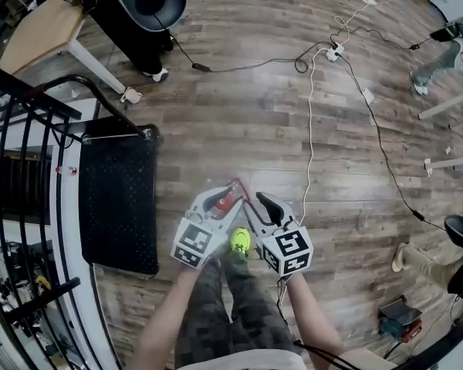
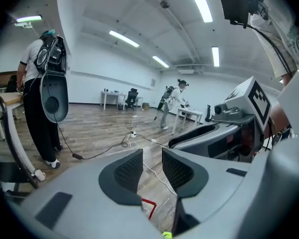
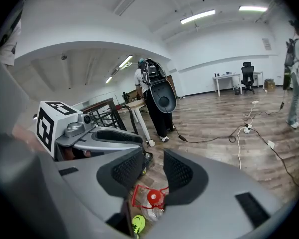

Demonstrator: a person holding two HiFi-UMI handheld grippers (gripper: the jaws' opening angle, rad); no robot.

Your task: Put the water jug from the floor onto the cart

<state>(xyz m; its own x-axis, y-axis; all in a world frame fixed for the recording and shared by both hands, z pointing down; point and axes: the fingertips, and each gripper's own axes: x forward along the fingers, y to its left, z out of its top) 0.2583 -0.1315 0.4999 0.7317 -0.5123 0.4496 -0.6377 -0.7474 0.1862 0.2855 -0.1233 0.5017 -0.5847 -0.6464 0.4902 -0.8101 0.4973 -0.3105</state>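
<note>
Jug: The water jug [image 1: 225, 200] is standing on the floor [image 1: 255, 106] by the person's yellow shoe [image 1: 240, 240], just right of the cart [image 1: 116, 206].
Left gripper: The left gripper [image 2: 152, 169] is hovering beside the jug's handle with its jaws spread, and nothing is sitting between them.
Right gripper: The right gripper [image 3: 153, 172] is hanging above the red cap, jaws parted and gripping nothing.
Handling: The jug is probably carrying water, so it is likely heavy and smooth-sided. The stiff red carry handle is looking like the surest hold.
Hidden: The grippers are covering most of the clear body, so the fill level cannot be told.
</note>
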